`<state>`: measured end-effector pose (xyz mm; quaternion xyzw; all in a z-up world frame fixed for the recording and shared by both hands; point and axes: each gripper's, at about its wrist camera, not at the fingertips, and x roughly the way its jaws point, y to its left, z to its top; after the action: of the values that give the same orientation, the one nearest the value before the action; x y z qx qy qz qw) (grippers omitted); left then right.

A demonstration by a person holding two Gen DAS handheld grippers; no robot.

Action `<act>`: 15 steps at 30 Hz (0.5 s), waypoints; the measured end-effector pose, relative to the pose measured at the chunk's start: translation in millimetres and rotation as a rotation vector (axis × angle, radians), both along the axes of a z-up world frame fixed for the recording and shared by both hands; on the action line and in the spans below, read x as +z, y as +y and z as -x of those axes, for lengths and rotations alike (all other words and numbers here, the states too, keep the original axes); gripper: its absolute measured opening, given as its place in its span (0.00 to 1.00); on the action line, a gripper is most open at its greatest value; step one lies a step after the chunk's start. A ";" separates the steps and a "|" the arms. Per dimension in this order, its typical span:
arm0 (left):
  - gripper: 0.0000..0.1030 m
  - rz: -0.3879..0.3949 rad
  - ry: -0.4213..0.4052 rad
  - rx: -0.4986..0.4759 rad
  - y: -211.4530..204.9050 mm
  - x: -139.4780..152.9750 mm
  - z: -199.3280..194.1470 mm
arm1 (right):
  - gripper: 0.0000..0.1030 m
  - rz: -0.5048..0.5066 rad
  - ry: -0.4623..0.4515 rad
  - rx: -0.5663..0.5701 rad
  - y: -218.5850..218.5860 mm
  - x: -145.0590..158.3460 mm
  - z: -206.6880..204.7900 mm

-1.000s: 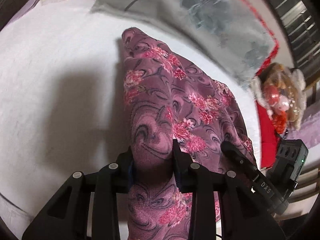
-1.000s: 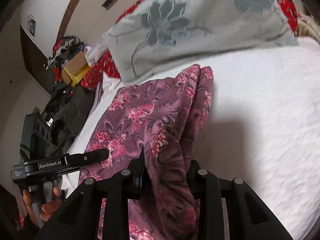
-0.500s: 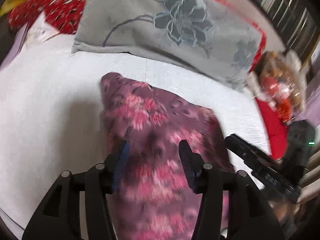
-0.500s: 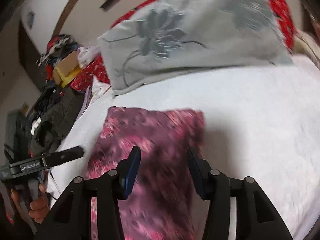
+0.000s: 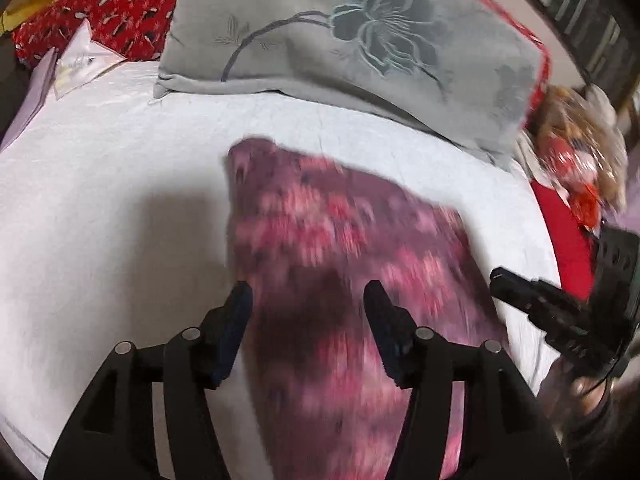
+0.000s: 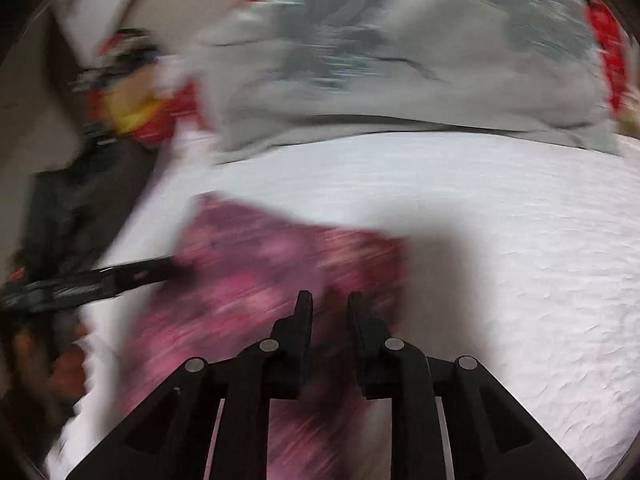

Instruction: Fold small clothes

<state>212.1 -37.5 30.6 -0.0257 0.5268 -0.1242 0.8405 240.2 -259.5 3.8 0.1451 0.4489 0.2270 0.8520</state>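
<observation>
A purple cloth with pink flowers point(image 5: 340, 232) lies flat and folded on the white bed sheet point(image 5: 100, 200). My left gripper point(image 5: 307, 292) hovers over the cloth's near part, its jaws opening wide, with nothing pinched between them. In the right wrist view the same cloth point(image 6: 260, 264) is blurred. My right gripper point(image 6: 330, 298) hangs above its right part; its jaws are closing to a narrow gap and hold nothing. Each gripper shows in the other's view: the right gripper point(image 5: 520, 288) at the cloth's right edge, the left gripper point(image 6: 140, 274) at its left edge.
A grey pillow with a dark flower print point(image 5: 360, 40) lies across the back of the bed. Red patterned fabric point(image 5: 100, 12) sits at the back left, a wrapped doll point(image 5: 576, 168) at the right. Dark clothes point(image 6: 80, 200) are piled beside the bed. White sheet point(image 6: 500, 240) stretches right of the cloth.
Both grippers have let go of the cloth, which dropped from a raised fold to lie flat. The left jaws spread wider. The right jaws opened, then narrowed. Both hands drew back a little.
</observation>
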 end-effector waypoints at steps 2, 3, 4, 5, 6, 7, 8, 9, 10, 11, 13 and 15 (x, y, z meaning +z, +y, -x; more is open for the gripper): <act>0.60 -0.015 0.021 0.001 -1.1 -13.2 16.7 | 0.27 -0.024 -0.036 0.085 5.0 7.7 24.8; 0.61 -0.043 0.057 0.001 -4.0 -28.4 20.7 | 0.29 -0.015 -0.037 0.110 8.7 4.6 33.0; 0.63 -0.049 0.082 0.008 -5.3 -39.3 20.1 | 0.28 0.027 -0.023 0.124 13.9 -1.9 37.3; 0.64 -0.034 0.089 0.029 -3.7 -44.5 21.6 | 0.28 0.114 0.014 0.127 21.5 -17.1 39.3; 0.63 -0.014 0.089 0.052 -0.7 -39.5 22.9 | 0.28 0.133 0.026 0.123 24.1 -27.7 41.4; 0.62 -0.004 0.106 0.064 1.3 -32.6 23.4 | 0.28 0.115 0.013 0.106 20.8 -26.1 43.8; 0.62 0.004 0.109 0.070 3.2 -25.2 26.6 | 0.28 0.108 0.036 0.081 18.1 -21.2 44.3; 0.62 0.008 0.087 0.074 6.0 -15.4 33.3 | 0.29 0.106 0.053 0.055 15.7 -15.5 46.2; 0.62 0.006 0.059 0.074 7.9 -7.2 43.0 | 0.31 0.092 0.050 0.042 12.5 -7.8 51.6; 0.63 0.003 0.046 0.072 7.2 -4.8 52.0 | 0.33 0.060 0.030 0.061 10.5 2.8 62.0; 0.64 -0.031 0.054 0.051 1.6 -13.2 68.7 | 0.33 0.040 0.006 0.102 11.2 9.2 78.3; 0.70 -0.088 0.088 0.031 -6.9 -32.9 73.4 | 0.34 0.077 0.025 0.130 17.7 -1.4 90.7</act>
<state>138.6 -44.4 -2.3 -0.0025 0.5676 -0.0865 0.8187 149.5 -241.7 2.4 0.0855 0.4764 0.2623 0.8348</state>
